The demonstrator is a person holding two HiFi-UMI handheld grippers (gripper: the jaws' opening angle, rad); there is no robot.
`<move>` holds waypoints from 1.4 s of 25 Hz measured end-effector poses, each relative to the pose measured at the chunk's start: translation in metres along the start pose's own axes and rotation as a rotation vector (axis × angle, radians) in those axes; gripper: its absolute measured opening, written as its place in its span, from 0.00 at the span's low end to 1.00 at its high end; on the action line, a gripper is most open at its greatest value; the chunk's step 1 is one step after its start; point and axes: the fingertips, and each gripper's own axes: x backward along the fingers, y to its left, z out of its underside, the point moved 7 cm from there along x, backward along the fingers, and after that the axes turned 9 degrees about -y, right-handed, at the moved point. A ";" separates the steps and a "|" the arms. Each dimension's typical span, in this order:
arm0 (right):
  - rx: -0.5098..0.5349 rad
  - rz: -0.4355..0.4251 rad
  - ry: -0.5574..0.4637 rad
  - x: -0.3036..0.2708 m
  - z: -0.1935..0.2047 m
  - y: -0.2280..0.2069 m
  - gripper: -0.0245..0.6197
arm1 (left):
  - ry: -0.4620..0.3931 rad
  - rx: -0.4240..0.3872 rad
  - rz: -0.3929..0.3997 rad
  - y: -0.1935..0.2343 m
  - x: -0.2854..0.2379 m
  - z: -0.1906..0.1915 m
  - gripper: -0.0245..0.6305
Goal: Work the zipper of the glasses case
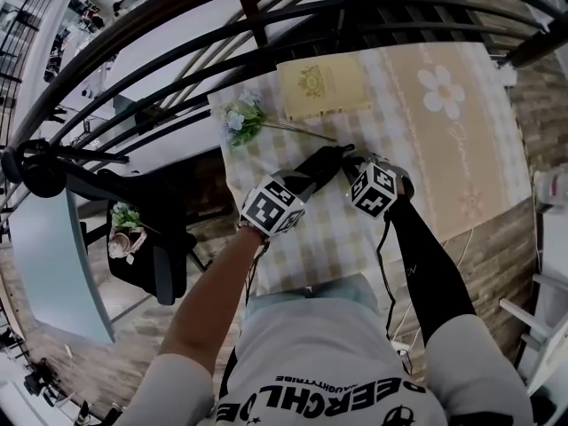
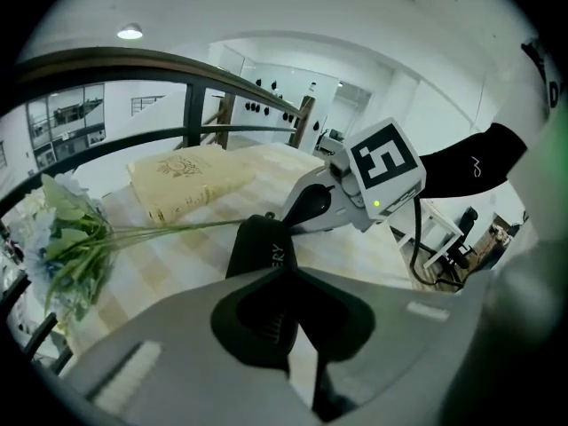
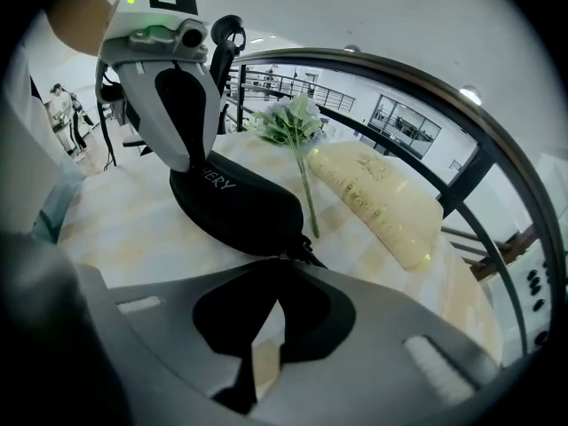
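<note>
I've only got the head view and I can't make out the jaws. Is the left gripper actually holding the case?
Observer: Yes. In its own view the left gripper is shut on one end of the case.
Operator: And the right one?
Observer: The right gripper is shut on the zipper pull at the other end.
Operator: Any marking to tell the ends apart?
Observer: White lettering on the case, at the left gripper's end.

Bright, washed-out daylight; strong fisheye distortion at edges.
</note>
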 end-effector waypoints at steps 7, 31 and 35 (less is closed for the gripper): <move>0.000 -0.017 0.007 0.005 0.001 0.007 0.08 | 0.011 0.002 0.020 0.000 -0.001 0.000 0.05; -0.011 -0.063 -0.014 0.002 -0.009 0.048 0.08 | 0.001 0.016 0.034 0.004 0.000 0.001 0.05; -0.019 -0.068 -0.021 0.002 -0.013 0.055 0.08 | -0.005 0.018 0.032 0.005 0.001 0.001 0.05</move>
